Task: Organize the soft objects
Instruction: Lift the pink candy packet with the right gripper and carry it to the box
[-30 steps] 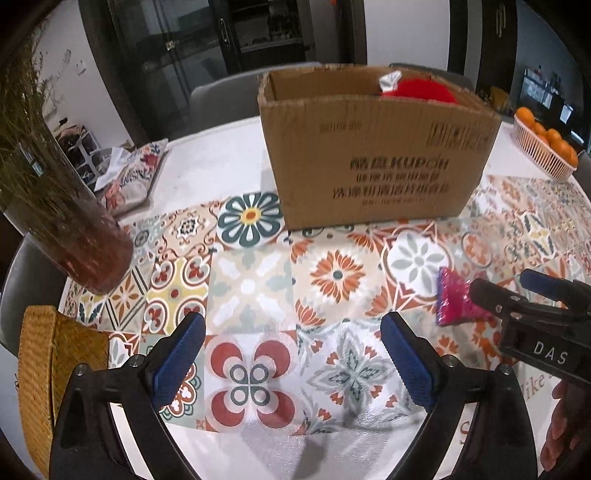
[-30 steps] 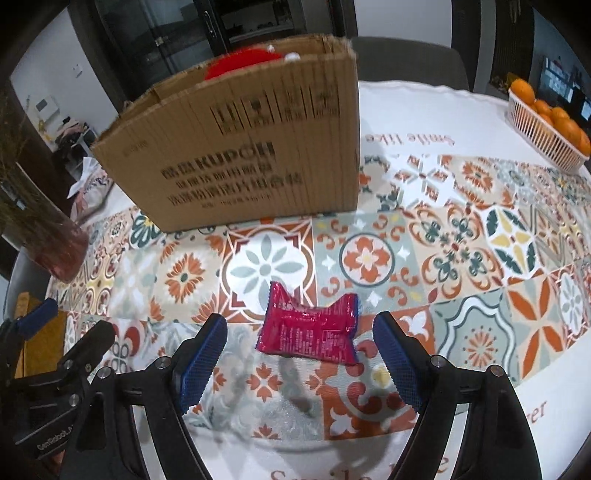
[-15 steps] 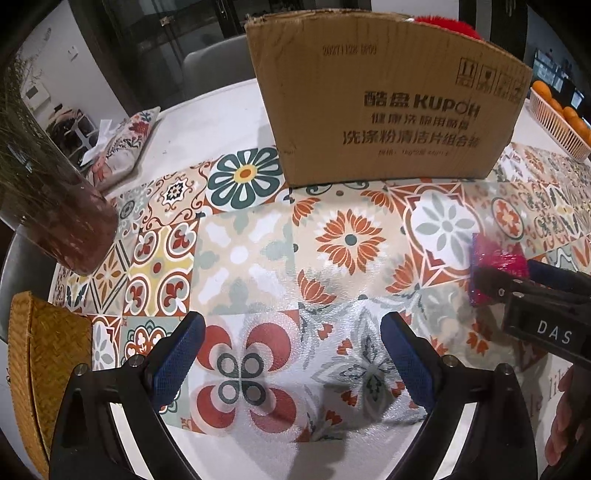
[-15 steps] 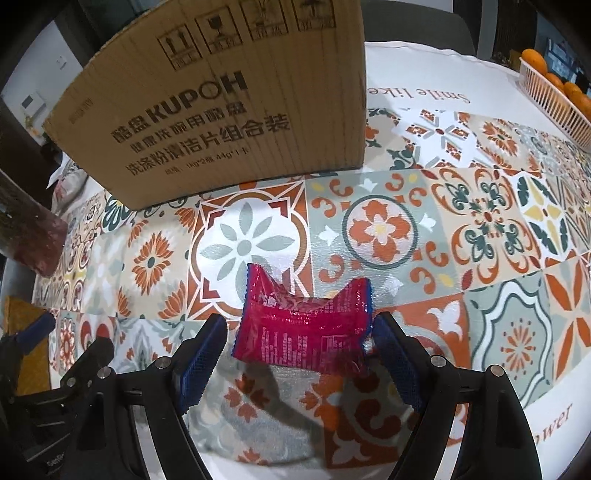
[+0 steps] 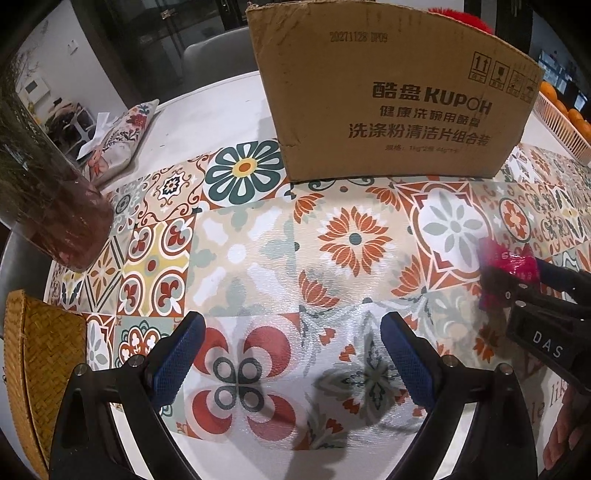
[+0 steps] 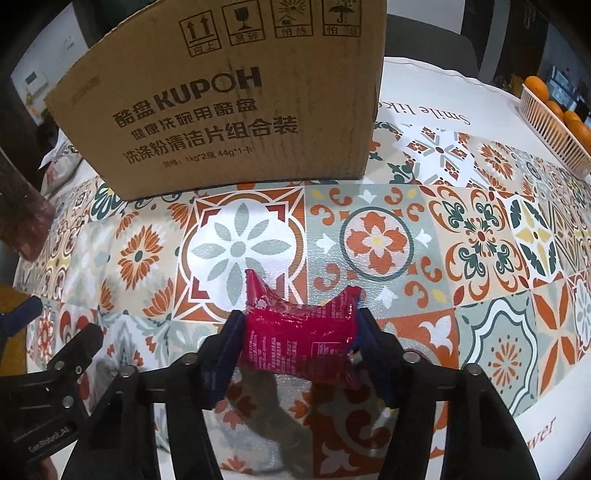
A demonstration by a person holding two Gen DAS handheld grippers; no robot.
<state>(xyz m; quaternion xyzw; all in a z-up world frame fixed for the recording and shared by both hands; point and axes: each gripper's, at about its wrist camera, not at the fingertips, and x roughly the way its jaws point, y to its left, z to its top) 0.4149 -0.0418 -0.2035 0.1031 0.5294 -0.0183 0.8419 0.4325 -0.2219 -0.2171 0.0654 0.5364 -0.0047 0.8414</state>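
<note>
A crinkly red snack packet [image 6: 299,338] lies on the patterned tablecloth, and my right gripper [image 6: 301,332] is shut on it, one blue finger at each short end. The packet also shows at the right edge of the left wrist view [image 5: 511,267], blurred, held by the right gripper [image 5: 517,280]. A brown KUPOH cardboard box [image 6: 229,99] stands just behind the packet; it also shows in the left wrist view [image 5: 391,92], with something red [image 5: 469,22] above its rim. My left gripper [image 5: 291,354] is open and empty, low over the cloth.
A glass vase with dried stems [image 5: 48,206] stands at the left, a woven straw object [image 5: 37,373] below it. A floral fabric pouch [image 5: 118,140] lies at the back left. A basket of oranges [image 6: 557,122] sits at the far right.
My right gripper has moved forward over the red packet and closed on it. Both grippers have dropped lower and nearer to the box. The left gripper stays open.
</note>
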